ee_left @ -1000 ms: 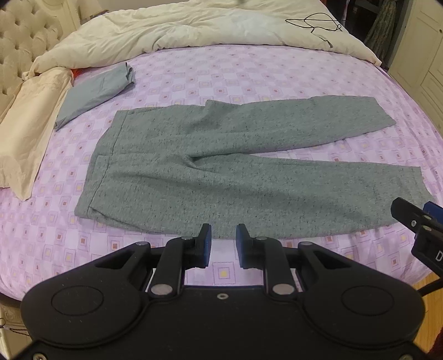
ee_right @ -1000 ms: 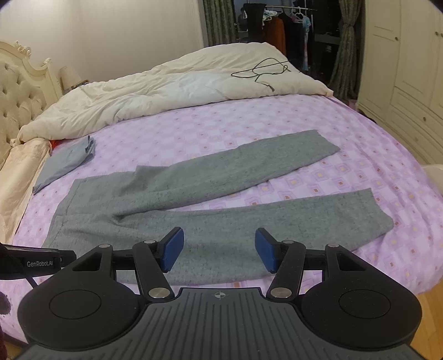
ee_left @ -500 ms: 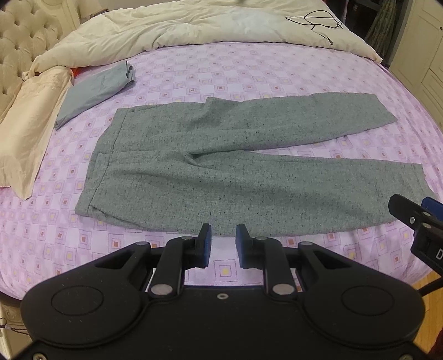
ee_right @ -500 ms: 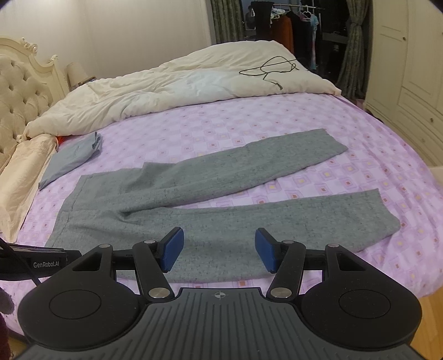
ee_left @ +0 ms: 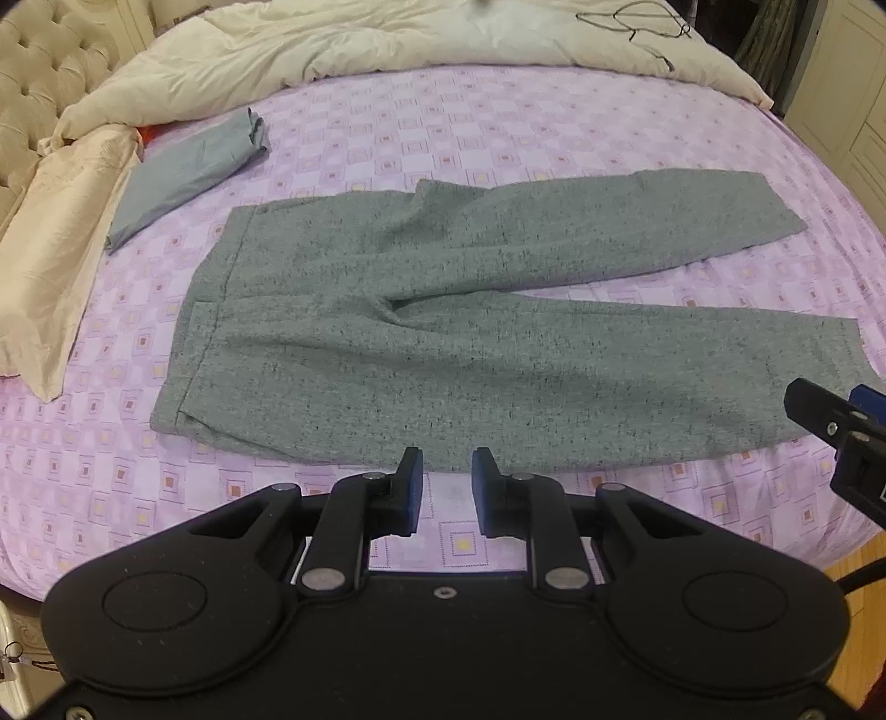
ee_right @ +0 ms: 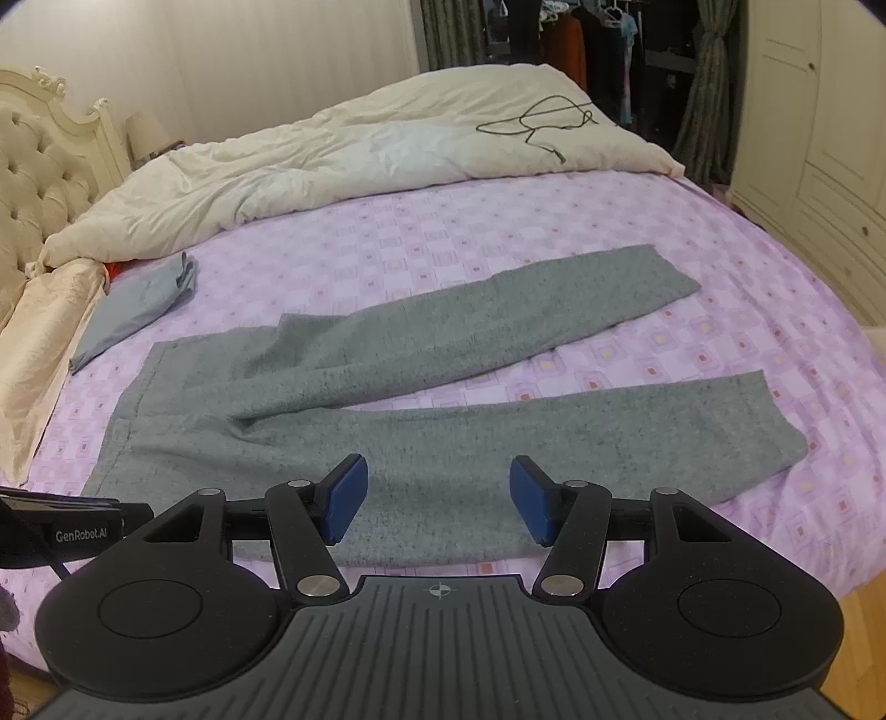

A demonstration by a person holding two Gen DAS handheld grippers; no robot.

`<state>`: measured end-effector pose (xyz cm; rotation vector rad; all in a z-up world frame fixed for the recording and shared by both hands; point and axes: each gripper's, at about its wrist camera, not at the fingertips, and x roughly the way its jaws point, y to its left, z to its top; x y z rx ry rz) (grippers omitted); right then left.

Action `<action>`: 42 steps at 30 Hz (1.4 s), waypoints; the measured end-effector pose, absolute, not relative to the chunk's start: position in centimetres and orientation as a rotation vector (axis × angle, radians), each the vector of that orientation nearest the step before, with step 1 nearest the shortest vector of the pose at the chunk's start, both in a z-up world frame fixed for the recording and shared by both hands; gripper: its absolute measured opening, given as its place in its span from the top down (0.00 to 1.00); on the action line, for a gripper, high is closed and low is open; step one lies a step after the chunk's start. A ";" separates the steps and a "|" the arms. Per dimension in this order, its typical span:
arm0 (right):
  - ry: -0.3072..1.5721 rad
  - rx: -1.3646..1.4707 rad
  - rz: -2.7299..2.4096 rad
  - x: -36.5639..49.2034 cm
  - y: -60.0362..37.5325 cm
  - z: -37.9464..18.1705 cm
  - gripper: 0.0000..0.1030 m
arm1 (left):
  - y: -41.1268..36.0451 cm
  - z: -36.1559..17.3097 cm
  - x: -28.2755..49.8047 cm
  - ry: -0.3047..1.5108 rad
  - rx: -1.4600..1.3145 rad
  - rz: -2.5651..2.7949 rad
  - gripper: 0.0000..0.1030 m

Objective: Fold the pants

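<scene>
Grey pants (ee_left: 443,332) flat on the purple bedsheet (ee_left: 443,127), long axis left-right, waistband left, cuffs right, legs splayed in a V. Left gripper (ee_left: 446,487) narrowly spread, empty, over the near edge. Right gripper (ee_right: 437,498) spread wide, empty, above the near leg.

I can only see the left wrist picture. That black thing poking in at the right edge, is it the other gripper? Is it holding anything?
Observer: Yes, it is the right gripper. Its jaws stand wide open and empty, with the pants lying flat beyond them.
Operator: What's past the bed?
Observer: Hanging clothes, behind the cream duvet.
Operator: Is there a light anywhere?
Observer: A small bedside lamp, next to the tufted headboard.
</scene>
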<state>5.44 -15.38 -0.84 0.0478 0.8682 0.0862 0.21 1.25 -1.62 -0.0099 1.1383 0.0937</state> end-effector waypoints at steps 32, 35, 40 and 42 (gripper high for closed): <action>0.949 0.021 -0.018 14.0 -19.7 -4.9 0.52 | -1.4 -6.5 10.7 1.262 0.036 0.037 0.72; 0.929 0.019 -0.044 14.6 -23.8 -5.9 0.52 | -2.6 -7.2 10.8 1.278 0.035 0.067 0.72; 0.930 0.015 -0.148 17.1 -33.0 -8.1 0.56 | -5.6 -8.0 10.6 1.311 0.026 0.108 0.72; 0.928 0.008 -0.200 18.4 -36.9 -9.2 0.57 | -6.9 -8.1 10.5 1.318 0.016 0.122 0.72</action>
